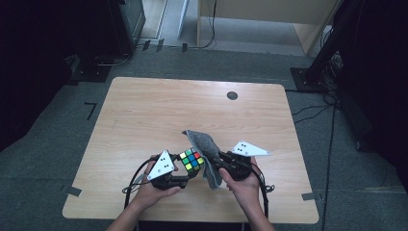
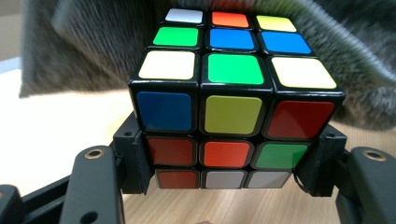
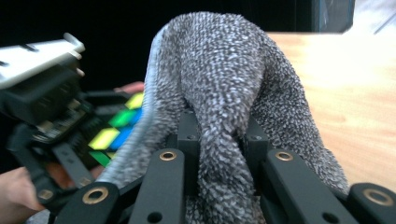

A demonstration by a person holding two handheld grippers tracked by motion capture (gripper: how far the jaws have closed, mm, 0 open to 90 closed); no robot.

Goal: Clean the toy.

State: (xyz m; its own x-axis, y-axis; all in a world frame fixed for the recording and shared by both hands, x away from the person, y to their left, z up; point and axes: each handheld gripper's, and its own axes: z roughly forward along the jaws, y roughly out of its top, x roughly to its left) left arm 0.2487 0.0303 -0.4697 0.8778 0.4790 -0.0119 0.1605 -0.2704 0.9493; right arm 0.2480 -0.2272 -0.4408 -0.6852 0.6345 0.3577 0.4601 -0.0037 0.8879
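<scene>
Your left gripper (image 2: pixel 226 161) is clamped on the puzzle cube (image 2: pixel 233 88), its jaws pressing on the lowest two layers from either side while the top layer stands free above them. Your right gripper (image 3: pixel 222 154) is pinched tight on a fold of the grey cloth (image 3: pixel 219 79), which bunches up over the jaws and hangs down both sides. In the high view the left gripper (image 1: pixel 188 174) holds the cube (image 1: pixel 192 160) near the front edge of the wooden table (image 1: pixel 144 115), and the right gripper (image 1: pixel 215 161) brings the cloth (image 1: pixel 206 143) right up against the cube's far side, so this looks like wiping the cube.

The main risk is the grip on the cube: it is held low, so a firm push of the cloth against the upper layer could tip it out of the jaws or twist that free layer round. Press lightly and wipe towards the jaws, not across them.

The cloth is held by one narrow fold; a drag over the cube's edges could pull it out of the right jaws, or the loose tail could snag on the left gripper.

Both hands work close together, so a hurried stroke could knock the grippers into each other and shake the cube loose
</scene>
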